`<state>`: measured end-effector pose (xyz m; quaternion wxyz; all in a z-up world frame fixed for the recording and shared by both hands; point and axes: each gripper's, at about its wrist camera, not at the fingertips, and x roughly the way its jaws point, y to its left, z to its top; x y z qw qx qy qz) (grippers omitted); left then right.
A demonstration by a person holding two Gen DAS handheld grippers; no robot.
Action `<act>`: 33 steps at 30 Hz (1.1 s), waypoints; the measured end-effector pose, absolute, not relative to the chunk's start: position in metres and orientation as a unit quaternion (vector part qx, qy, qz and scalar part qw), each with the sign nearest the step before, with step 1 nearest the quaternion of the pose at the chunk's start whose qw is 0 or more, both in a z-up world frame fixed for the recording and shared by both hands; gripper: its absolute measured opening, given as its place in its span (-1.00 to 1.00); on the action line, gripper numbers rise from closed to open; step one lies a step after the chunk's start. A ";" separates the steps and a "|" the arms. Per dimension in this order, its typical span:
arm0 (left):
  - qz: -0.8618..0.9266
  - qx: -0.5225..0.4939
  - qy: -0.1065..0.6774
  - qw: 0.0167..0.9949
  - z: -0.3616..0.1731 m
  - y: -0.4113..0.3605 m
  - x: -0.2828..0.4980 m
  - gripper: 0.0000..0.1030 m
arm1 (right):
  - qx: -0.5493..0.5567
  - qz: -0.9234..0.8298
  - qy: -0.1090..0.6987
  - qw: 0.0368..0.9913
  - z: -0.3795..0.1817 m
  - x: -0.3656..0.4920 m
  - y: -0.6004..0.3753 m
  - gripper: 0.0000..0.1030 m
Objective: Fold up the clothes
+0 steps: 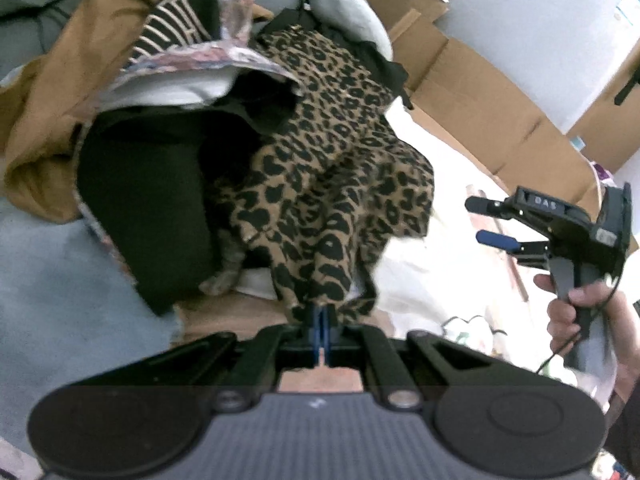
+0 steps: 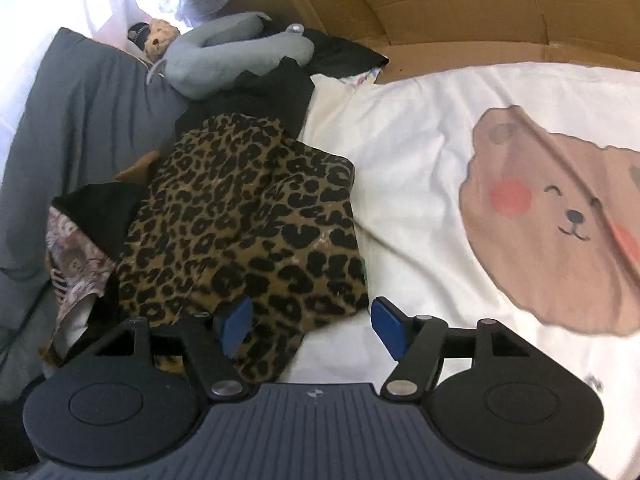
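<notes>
A leopard-print garment [image 1: 332, 184] lies bunched on a pile of clothes on the bed. My left gripper [image 1: 320, 320] is shut on its near hem, which rises tented toward the blue pads. In the left wrist view my right gripper [image 1: 484, 220] hovers open at the right, held by a hand [image 1: 576, 312]. In the right wrist view the same leopard-print garment [image 2: 248, 216] spreads ahead, and my right gripper [image 2: 310, 320] stands open just above its near edge, the cloth lying loose beneath without being pinched. A black garment [image 1: 148, 208] lies left of the leopard print.
A white bedsheet [image 2: 420, 160] with a brown bear print [image 2: 560, 232] covers the right side. A tan garment [image 1: 44, 120], a floral cloth [image 2: 76, 260], a grey blanket [image 2: 80, 128] and a grey neck pillow [image 2: 224, 56] crowd the left. Cardboard [image 2: 440, 4] lines the far side.
</notes>
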<state>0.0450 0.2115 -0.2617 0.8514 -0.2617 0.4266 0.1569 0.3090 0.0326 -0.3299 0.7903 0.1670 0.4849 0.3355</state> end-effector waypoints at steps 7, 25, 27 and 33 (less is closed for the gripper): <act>0.189 -0.251 0.435 0.844 -0.266 0.234 0.037 -0.97 | 0.140 0.342 0.492 0.788 -0.363 0.347 0.067 0.40; 0.134 -0.256 0.447 0.847 -0.269 0.214 0.070 -0.97 | 0.140 0.347 0.530 0.761 -0.359 0.366 0.029 -1.00; 0.122 -0.256 0.440 0.852 -0.261 0.208 0.074 -0.97 | 0.140 0.340 0.528 0.765 -0.346 0.364 0.014 -1.00; 0.076 -0.247 0.422 0.869 -0.231 0.184 0.087 -0.97 | 0.124 0.326 0.544 0.763 -0.298 0.353 -0.013 -1.00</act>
